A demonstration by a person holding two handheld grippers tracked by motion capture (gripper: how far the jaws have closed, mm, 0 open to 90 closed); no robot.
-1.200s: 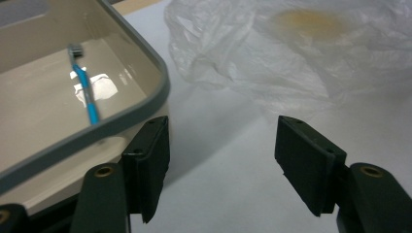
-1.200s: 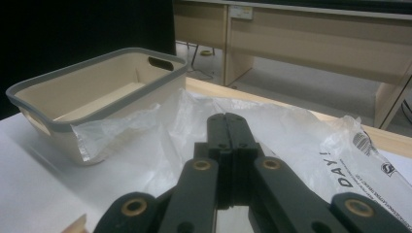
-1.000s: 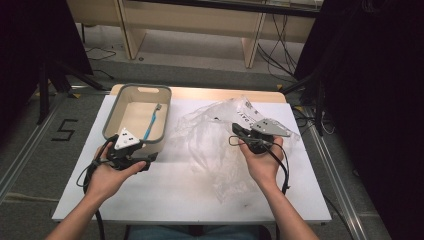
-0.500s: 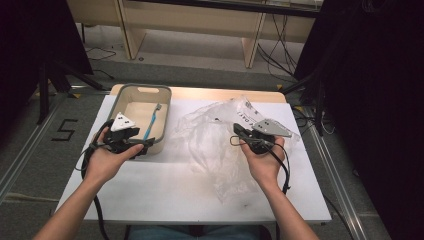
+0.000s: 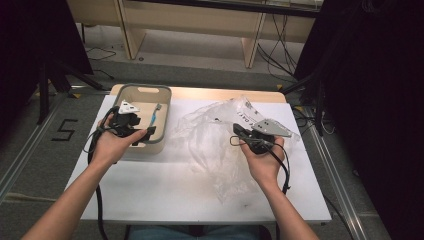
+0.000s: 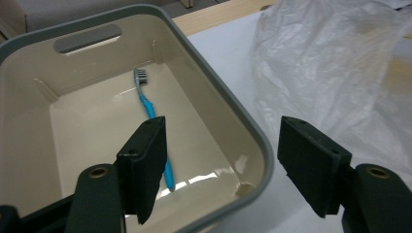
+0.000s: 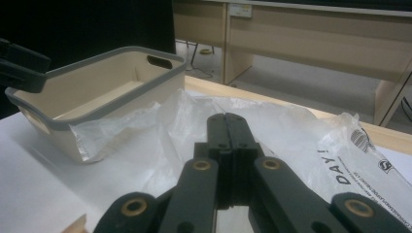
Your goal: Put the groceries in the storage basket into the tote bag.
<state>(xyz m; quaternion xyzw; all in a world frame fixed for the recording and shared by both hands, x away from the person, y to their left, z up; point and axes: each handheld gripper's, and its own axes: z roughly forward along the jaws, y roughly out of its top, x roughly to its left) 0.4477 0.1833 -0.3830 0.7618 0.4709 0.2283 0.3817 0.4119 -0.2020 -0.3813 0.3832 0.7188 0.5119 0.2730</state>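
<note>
A beige bin with a grey rim (image 5: 143, 89) stands at the table's back left. A blue toothbrush (image 5: 155, 116) lies inside it, also seen on the bin floor (image 6: 149, 109). My left gripper (image 5: 149, 132) hangs open over the bin's near right corner. Its jaws straddle the bin's right wall (image 6: 228, 104) with nothing between them. A crumpled clear plastic bag (image 5: 210, 132) spreads over the table's middle and right. My right gripper (image 5: 236, 130) is shut, low above the bag (image 7: 296, 126), pointing toward the bin (image 7: 121, 56).
A white sheet (image 5: 165, 190) covers the table, with a wooden edge (image 5: 220, 94) showing at the back. Wooden shelving and cables lie on the floor beyond. Dark curtains stand at both sides. Cables trail from both grippers toward the person.
My left gripper has moved away from the person, from the bin's near edge to over its near right corner. The right gripper and the bag have stayed put.
</note>
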